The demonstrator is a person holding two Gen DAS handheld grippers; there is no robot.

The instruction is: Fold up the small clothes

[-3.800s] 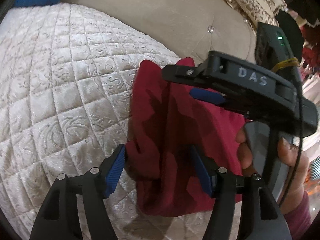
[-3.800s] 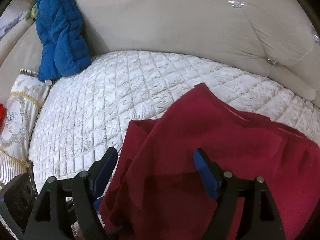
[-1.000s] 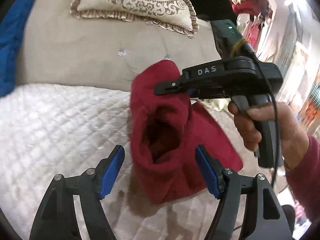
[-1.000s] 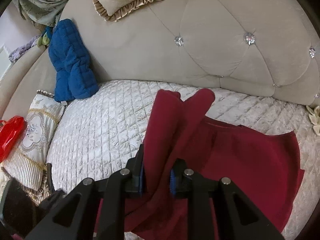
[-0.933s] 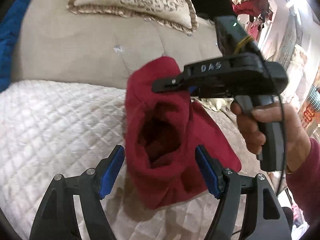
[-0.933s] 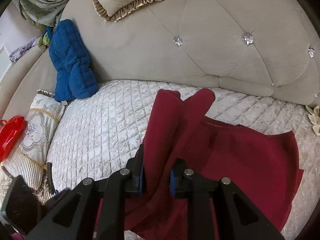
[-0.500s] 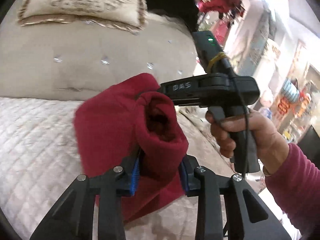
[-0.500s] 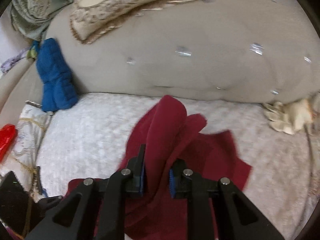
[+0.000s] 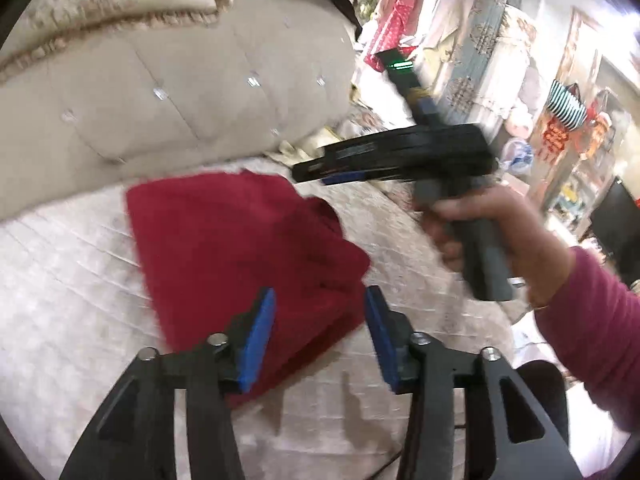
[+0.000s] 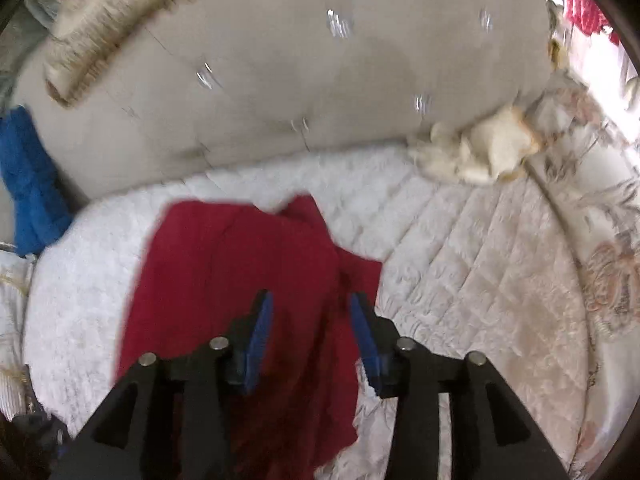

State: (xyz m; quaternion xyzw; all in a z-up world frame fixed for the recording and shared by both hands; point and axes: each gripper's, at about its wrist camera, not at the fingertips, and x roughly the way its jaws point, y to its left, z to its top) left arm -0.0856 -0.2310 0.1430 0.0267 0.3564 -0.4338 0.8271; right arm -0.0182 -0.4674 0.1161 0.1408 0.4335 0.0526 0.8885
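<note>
Already the red garment [image 9: 240,240] lies doubled over at mid-frame on the quilted bed [image 9: 68,280], its edges uneven. Both the left gripper [image 9: 318,328] and right gripper [image 10: 310,332] hover spread, holding nothing; squaring up and perhaps another fold seem left.

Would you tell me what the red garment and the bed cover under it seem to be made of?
Red garment: soft matte knit or fleece, judging by its limp folds. Bed cover: quilted cream fabric with a slight sheen, stitched in a diamond pattern; fibre unclear.
</note>
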